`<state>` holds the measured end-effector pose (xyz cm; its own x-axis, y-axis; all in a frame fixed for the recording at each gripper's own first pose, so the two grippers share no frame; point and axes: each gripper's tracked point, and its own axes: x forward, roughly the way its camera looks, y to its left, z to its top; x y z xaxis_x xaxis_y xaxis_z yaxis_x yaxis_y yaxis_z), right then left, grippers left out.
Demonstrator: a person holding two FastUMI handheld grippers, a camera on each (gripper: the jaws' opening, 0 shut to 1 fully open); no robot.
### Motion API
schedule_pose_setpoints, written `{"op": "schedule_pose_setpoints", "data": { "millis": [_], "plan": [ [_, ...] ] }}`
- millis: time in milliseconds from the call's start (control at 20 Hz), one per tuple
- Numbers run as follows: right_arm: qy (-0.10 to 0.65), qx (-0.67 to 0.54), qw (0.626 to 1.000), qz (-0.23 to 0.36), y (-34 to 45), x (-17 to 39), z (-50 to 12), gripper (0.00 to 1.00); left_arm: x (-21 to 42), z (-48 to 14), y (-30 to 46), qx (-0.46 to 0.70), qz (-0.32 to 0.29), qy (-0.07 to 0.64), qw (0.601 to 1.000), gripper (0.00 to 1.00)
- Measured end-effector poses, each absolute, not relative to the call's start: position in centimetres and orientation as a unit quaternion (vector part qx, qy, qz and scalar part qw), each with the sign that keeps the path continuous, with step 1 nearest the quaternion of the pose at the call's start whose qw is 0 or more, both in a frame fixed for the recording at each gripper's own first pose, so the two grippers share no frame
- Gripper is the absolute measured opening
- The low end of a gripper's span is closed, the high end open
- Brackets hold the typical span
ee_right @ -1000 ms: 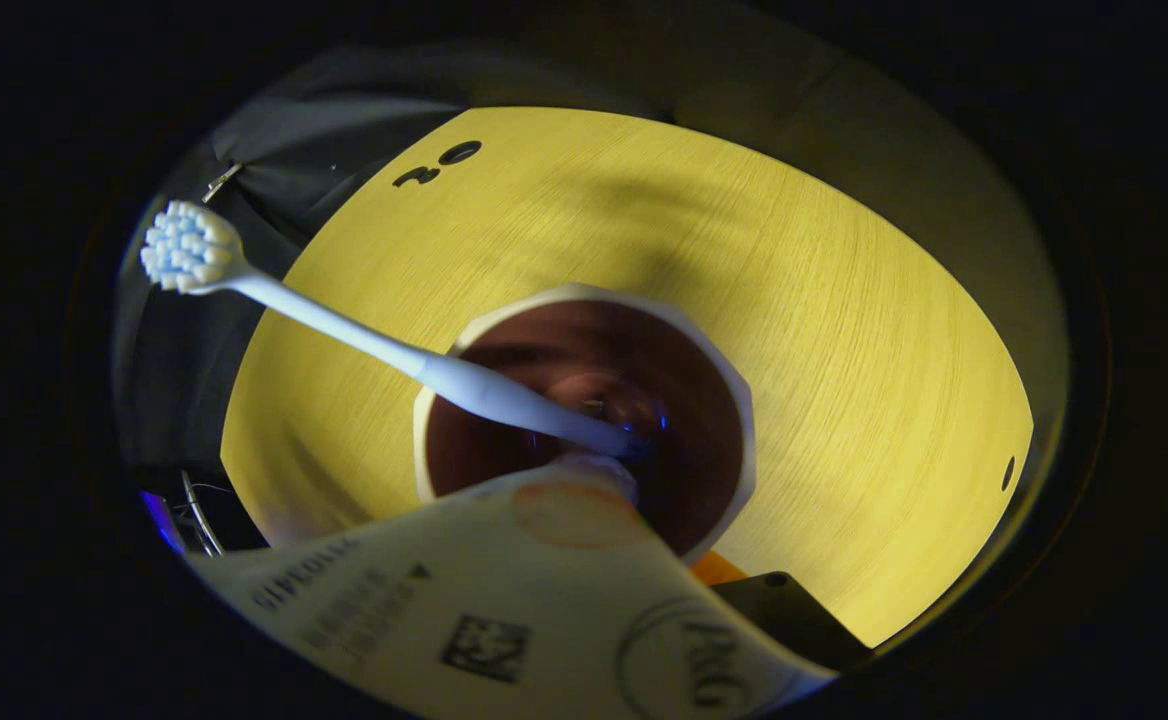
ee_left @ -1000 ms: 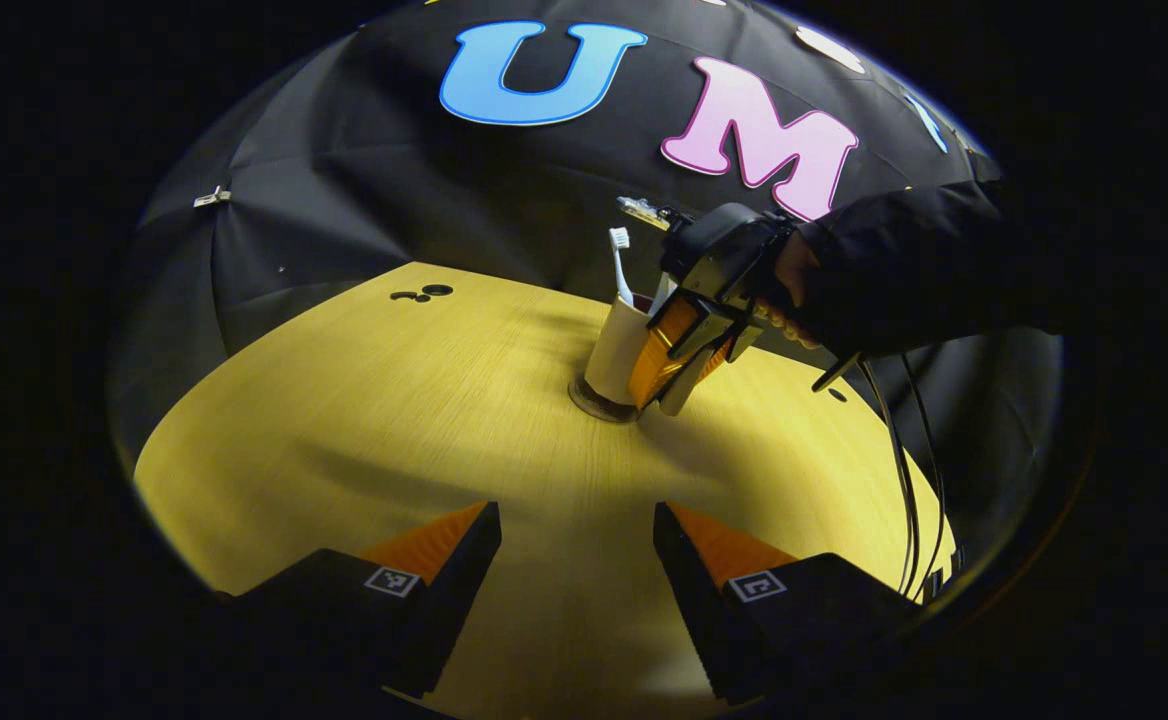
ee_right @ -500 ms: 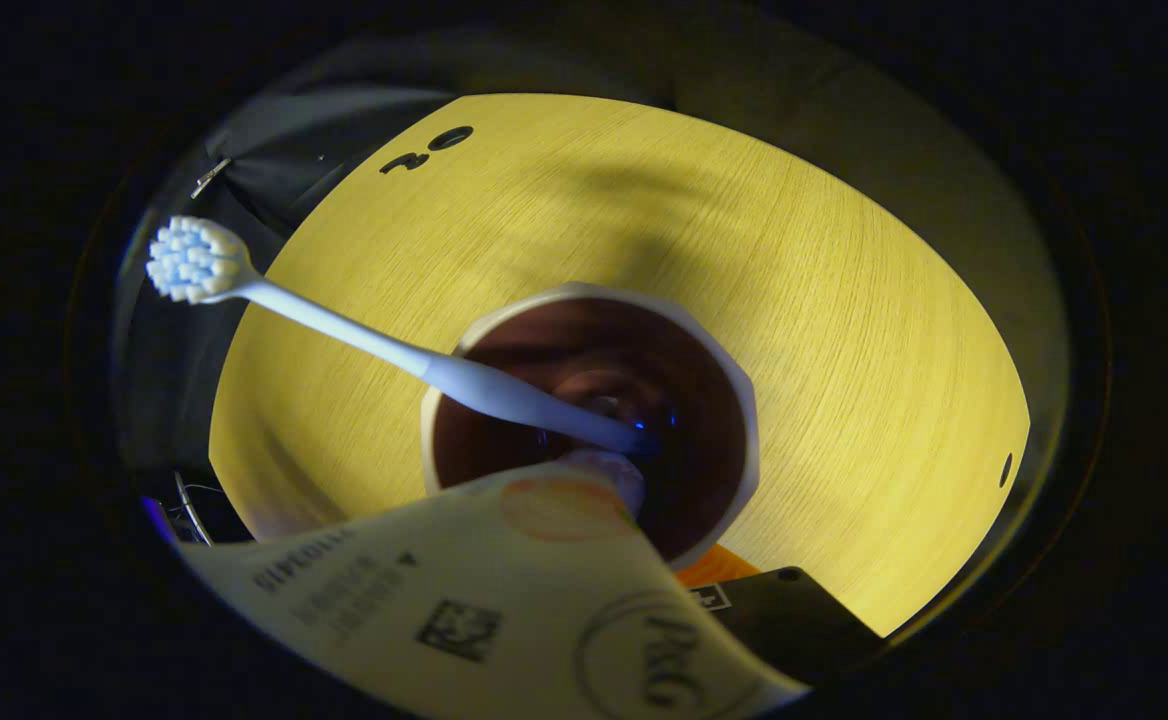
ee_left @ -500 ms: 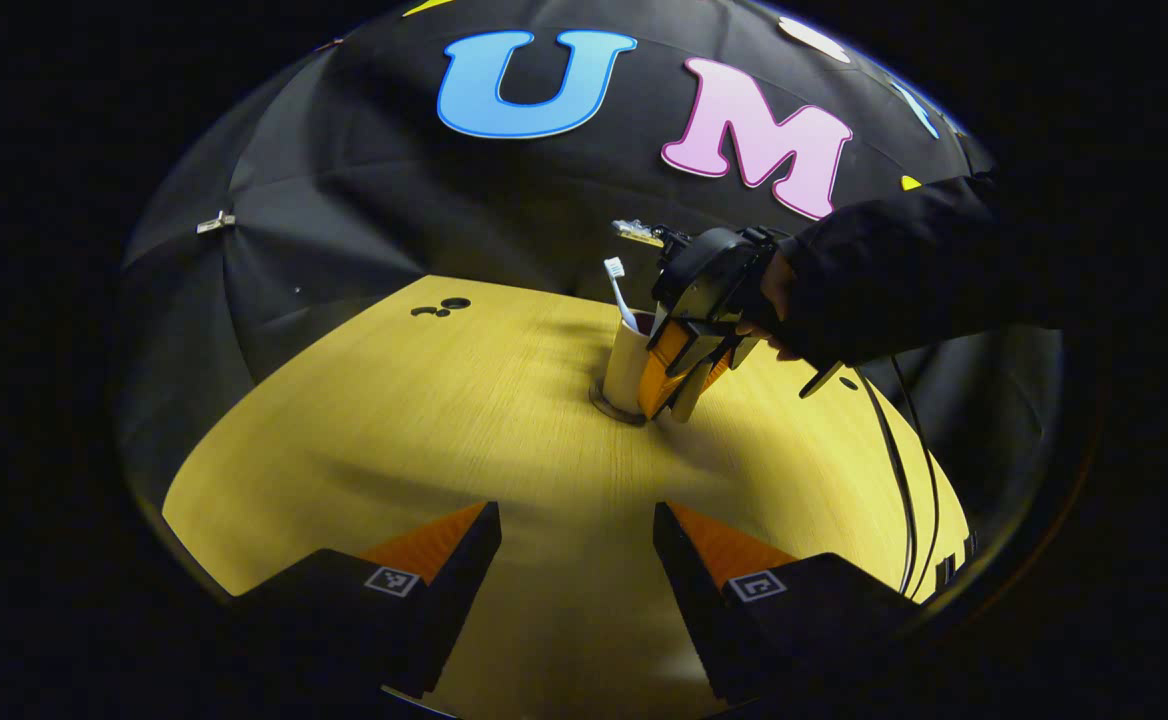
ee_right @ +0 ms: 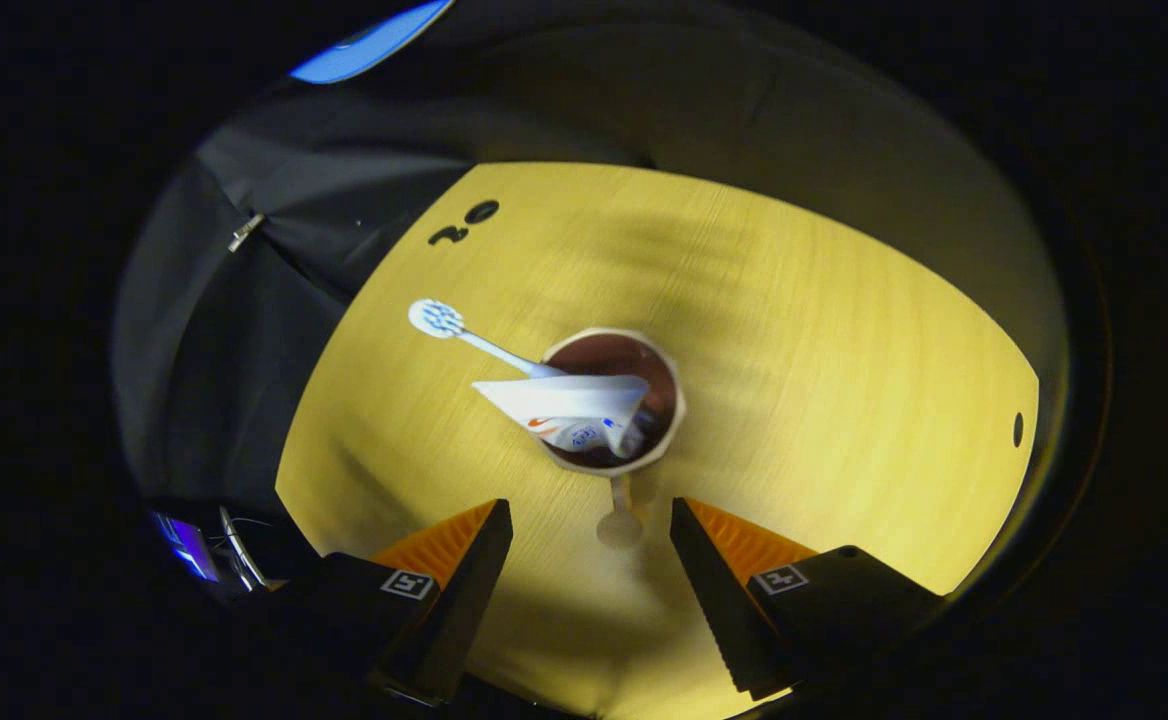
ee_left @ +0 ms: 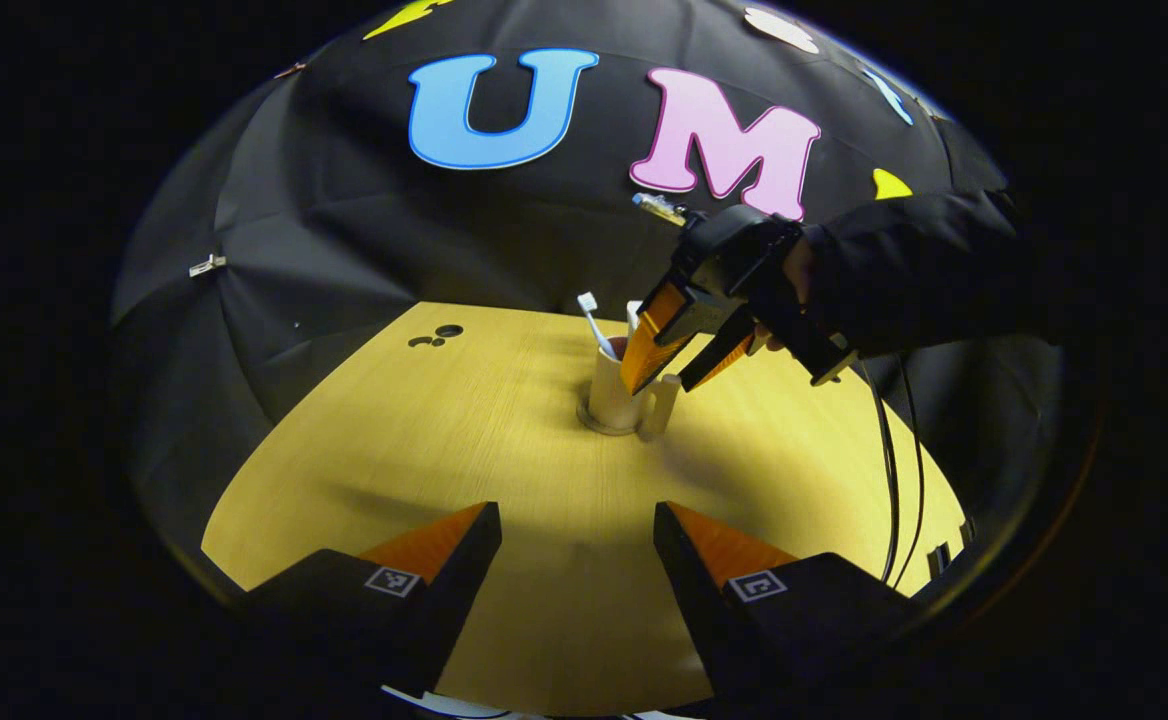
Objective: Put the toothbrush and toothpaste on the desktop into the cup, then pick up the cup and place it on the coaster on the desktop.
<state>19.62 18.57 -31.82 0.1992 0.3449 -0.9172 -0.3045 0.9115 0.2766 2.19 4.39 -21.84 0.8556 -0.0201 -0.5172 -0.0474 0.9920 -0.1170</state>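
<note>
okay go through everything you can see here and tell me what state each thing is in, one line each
cup: upright on the coaster, toothbrush and toothpaste inside.
coaster: flat on the table, under the cup.
toothbrush: in the cup, leaning, head up.
toothpaste: in the cup, released, crimped end up.
right gripper: open, above the cup.
left gripper: open, holding nothing.

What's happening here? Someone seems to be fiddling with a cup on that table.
A person holds a two-finger gripper in each hand over a wooden table. The cup stands on a coaster, with the toothbrush and toothpaste inside it. The right gripper hangs open just above the cup, holding nothing. The left gripper waits open, nearer the table's edge.
</note>
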Motion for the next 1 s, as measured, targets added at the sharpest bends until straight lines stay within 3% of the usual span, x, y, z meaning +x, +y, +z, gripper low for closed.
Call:
{"op": "schedule_pose_setpoints", "data": {
  "millis": [300,700,1000],
  "plan": [
    [0.488,0.056,0.848,0.197,15.3,17.5,-19.6,0.99,1.9,-15.5,3.2,-0.061,-0.012,0.234,0.970,0.96],
    [0.308,0.052,0.938,0.149,11.1,10.7,-5.6,0.98,1.0,-4.0,2.3,-0.027,-0.031,0.133,0.990,0.96],
    [0.210,0.029,0.971,0.111,9.2,3.5,1.7,0.98,-1.4,0.9,1.5,0.017,-0.054,0.076,0.996,0.95]
  ]
}}
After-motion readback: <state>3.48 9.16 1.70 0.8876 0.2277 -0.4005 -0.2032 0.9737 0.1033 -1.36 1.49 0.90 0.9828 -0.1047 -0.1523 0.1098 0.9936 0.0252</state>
